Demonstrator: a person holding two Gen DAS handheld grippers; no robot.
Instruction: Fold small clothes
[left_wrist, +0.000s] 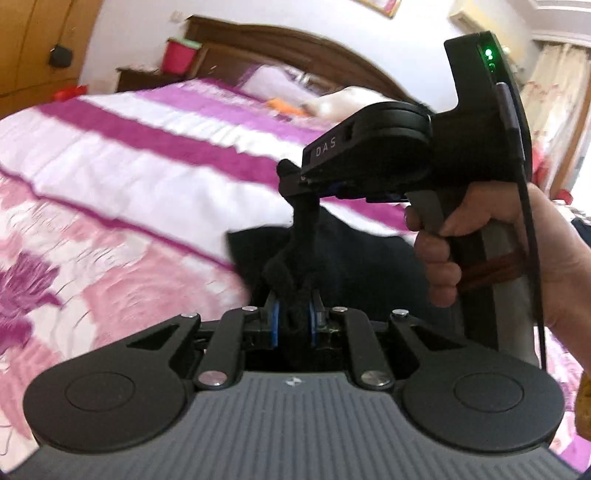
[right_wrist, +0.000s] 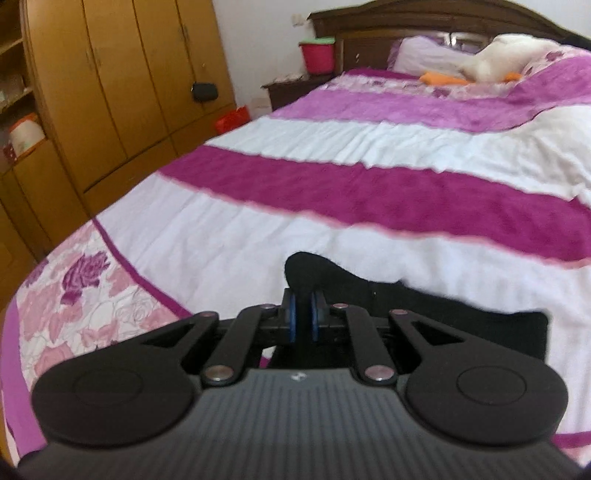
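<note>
Black knit garment (left_wrist: 291, 258), looks like a small sock or similar, lifted off the striped purple-and-white bedspread (left_wrist: 147, 166) at one end. Exact type hard to tell, frames are blurred.

Left gripper (left_wrist: 294, 317): blue pads clenched on a bunch of the black fabric, low centre of the left wrist view. Right gripper (left_wrist: 295, 177), seen from the left camera at about 1 o'clock from the left pads, is clamped on another part of the same fabric, a hand (left_wrist: 480, 240) round its handle. In its own view the right gripper (right_wrist: 302, 317) has its pads nearly together with black cloth (right_wrist: 321, 273) showing just past them at 12 o'clock; the rest of the garment trails to 3 o'clock on the bedspread (right_wrist: 332, 155).

Step, my read: both ends pinched, garment being lifted to start a fold. Fold itself not yet made.

Next move calls for: keep both grips firm, carry one held end over toward the other so the halves stack, lay flat on the bed, then release. Risk: thin knit slipping from the right pads.
</note>
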